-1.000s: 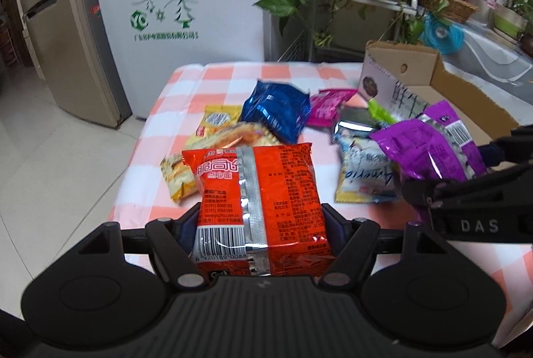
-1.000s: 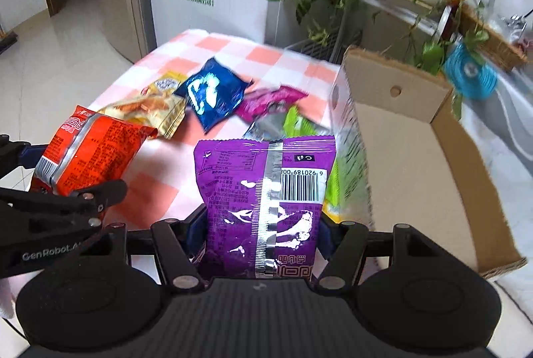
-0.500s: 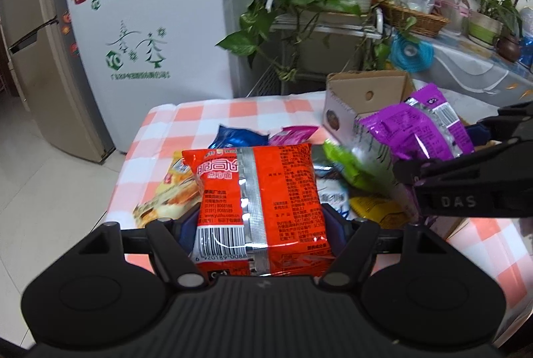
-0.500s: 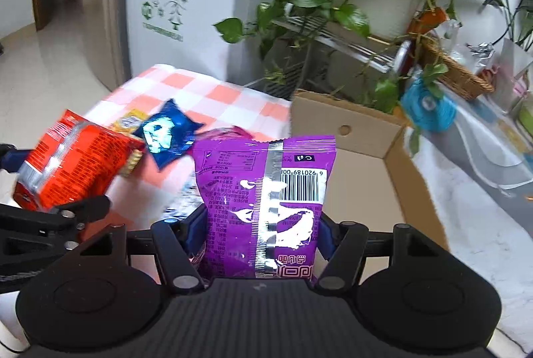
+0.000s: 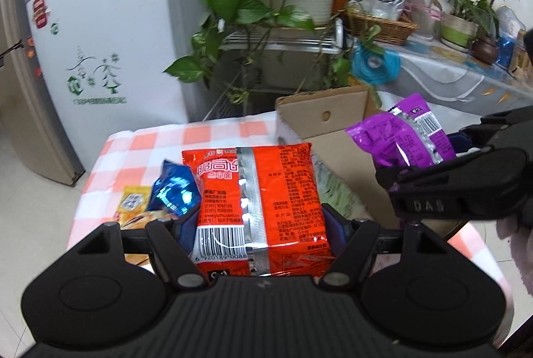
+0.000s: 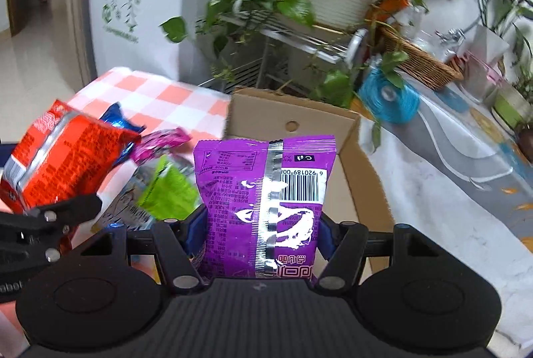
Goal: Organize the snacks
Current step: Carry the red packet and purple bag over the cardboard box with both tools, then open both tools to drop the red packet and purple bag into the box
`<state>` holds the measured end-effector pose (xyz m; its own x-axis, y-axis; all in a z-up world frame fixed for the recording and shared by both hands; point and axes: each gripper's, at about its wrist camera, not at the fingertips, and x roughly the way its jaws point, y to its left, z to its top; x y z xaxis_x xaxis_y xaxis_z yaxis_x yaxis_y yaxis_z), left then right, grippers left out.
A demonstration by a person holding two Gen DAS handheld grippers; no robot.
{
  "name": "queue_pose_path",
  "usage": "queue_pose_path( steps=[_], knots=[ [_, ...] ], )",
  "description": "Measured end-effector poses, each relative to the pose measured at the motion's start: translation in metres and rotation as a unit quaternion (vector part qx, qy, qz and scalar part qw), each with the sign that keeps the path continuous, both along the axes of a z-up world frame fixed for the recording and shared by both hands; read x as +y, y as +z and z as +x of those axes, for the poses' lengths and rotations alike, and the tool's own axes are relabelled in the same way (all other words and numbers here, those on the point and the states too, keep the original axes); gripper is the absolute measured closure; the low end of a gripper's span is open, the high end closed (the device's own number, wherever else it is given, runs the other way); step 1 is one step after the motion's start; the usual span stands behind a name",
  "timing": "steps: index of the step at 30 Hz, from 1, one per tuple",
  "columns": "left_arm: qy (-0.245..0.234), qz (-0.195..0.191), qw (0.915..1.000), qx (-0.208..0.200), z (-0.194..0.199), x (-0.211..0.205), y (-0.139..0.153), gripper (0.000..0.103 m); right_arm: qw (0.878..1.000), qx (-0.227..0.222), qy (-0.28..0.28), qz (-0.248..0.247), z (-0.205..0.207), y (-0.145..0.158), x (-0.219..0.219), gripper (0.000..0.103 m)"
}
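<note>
Checked table (image 5: 213, 138) by a fridge: left gripper (image 5: 258, 224) clamps a red pack (image 5: 256, 198), right gripper (image 6: 260, 228) a purple pack (image 6: 266, 191), box (image 6: 353, 178) at one o'clock. Light, crinkly, slippery; best pinched mid-body.

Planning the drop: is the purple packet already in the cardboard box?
Not yet. The purple packet is clamped in the right gripper, held above the cardboard box.

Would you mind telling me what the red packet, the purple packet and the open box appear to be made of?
Red packet: seemingly glossy plastic film; it shows glare and a silvery back seam.
Purple packet: the same shiny, crinkled film, also with a metallic-looking seam.
Box: matte brown cardboard, probably corrugated, with a raw cut edge and a punched hole.
</note>
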<state>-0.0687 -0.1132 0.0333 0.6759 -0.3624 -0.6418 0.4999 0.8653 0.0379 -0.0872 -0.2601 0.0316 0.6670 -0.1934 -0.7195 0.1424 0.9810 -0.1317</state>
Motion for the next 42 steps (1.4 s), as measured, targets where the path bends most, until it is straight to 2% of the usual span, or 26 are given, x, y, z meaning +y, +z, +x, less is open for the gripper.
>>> queue_pose_path(
  steps=[7,14,28,30,34,42],
  knots=[
    [-0.021,-0.006,0.9997,0.005,0.006,-0.034,-0.001,0.031,0.997,-0.008,-0.056,0.052,0.002,0.003,-0.044,0.033],
    [-0.047,-0.012,0.9988,0.009,0.007,-0.066,-0.003,0.031,0.994,-0.015,-0.077,0.074,0.0,0.005,-0.056,0.033],
    [-0.086,-0.013,0.9954,0.041,0.015,-0.107,-0.023,0.031,0.984,-0.021,-0.135,0.117,0.005,0.005,-0.086,0.033],
    [-0.087,-0.015,0.9953,0.041,0.015,-0.109,-0.024,0.028,0.982,-0.021,-0.144,0.117,0.005,0.005,-0.088,0.032],
    [-0.083,-0.025,0.9955,0.037,0.015,-0.102,-0.018,0.014,0.977,-0.027,-0.156,0.14,0.004,0.005,-0.095,0.028],
    [-0.063,-0.038,0.9965,0.039,0.022,-0.074,-0.008,0.012,0.977,-0.041,-0.138,0.16,0.006,0.007,-0.089,0.026]
  ],
)
